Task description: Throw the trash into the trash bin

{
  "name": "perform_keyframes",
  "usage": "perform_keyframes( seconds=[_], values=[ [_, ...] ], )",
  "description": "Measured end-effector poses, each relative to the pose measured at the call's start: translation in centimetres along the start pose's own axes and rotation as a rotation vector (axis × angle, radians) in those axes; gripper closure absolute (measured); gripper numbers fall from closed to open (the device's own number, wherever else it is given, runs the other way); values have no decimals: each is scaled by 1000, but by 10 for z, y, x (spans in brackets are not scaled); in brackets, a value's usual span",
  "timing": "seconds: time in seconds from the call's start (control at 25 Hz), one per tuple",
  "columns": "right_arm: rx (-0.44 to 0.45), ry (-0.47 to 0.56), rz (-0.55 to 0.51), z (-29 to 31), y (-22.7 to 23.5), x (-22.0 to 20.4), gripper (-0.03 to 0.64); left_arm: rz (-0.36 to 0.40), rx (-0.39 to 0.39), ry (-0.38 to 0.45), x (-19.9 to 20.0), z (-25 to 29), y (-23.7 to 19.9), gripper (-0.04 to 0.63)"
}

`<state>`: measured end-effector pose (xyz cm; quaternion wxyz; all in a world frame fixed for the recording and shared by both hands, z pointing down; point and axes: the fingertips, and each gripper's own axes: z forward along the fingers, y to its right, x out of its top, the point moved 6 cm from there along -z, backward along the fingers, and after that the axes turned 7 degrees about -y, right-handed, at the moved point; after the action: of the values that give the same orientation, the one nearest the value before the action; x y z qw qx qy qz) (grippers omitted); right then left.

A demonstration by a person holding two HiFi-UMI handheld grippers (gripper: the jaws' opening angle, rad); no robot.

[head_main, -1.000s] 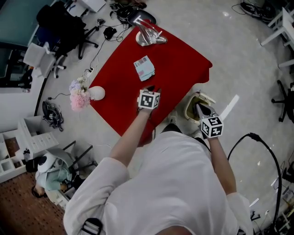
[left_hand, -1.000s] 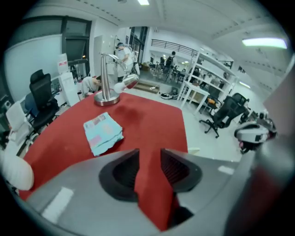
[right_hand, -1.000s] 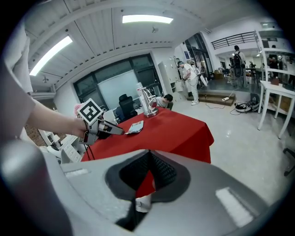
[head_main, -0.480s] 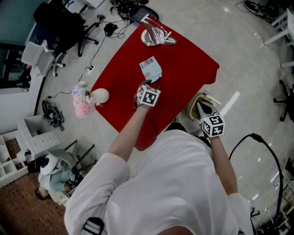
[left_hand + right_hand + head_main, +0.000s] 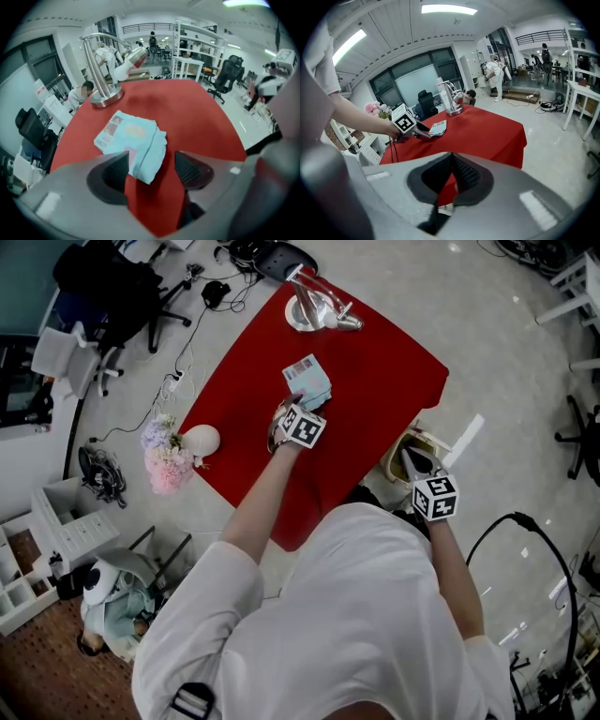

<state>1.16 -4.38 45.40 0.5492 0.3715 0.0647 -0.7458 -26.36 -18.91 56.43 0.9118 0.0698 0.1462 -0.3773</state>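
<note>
A light blue packet (image 5: 307, 382) lies flat on the red table (image 5: 384, 371). My left gripper (image 5: 296, 406) points steeply down at the packet's near edge. Its jaws have just been opening. In the left gripper view the packet (image 5: 133, 139) has its near corner between the spread pads (image 5: 115, 171), which do not press on it. My right gripper (image 5: 415, 465) hangs over the beige trash bin (image 5: 397, 465) on the floor beside the table. Its jaws (image 5: 452, 159) are shut with nothing in them. The right gripper view also shows the left gripper (image 5: 423, 133) at the packet (image 5: 439, 126).
A silver desk lamp (image 5: 317, 310) stands at the table's far end. A white vase of flowers (image 5: 173, 448) sits by the table's left corner. Office chairs (image 5: 112, 287) and cables (image 5: 192, 343) crowd the floor at upper left. A black cable (image 5: 553, 568) loops on the right.
My left gripper moved across the table to the packet's near edge and sank toward it. The right gripper stays over the bin.
</note>
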Motion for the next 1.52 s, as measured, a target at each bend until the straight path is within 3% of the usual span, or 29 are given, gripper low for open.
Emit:
perform_keyframes(
  seconds=[0.2,0.36,0.48,0.68,0.92,1.16,1.36,1.52],
  values=[
    [-10,-18,9,3,-2,0,615,19,-15,-29,-6,11,-5,268],
    [-13,-24,18,5,-2,1,616,-24,-21,-19,-9,11,-11,411],
    [-10,-25,19,8,-2,0,615,-43,-26,-12,-11,11,-13,442],
    [-8,-18,20,6,-5,-1,615,-89,-17,39,-5,-4,-16,565],
    [-22,2,31,-5,1,-8,615,-74,22,84,10,-30,-5,572],
    [-28,26,47,-25,15,-24,616,-45,30,103,31,-48,35,574],
    [-28,41,61,-45,24,-43,616,-31,-3,114,43,-51,78,574],
    [-29,49,79,-63,34,-59,615,-34,-86,112,51,-50,123,574]
  ],
)
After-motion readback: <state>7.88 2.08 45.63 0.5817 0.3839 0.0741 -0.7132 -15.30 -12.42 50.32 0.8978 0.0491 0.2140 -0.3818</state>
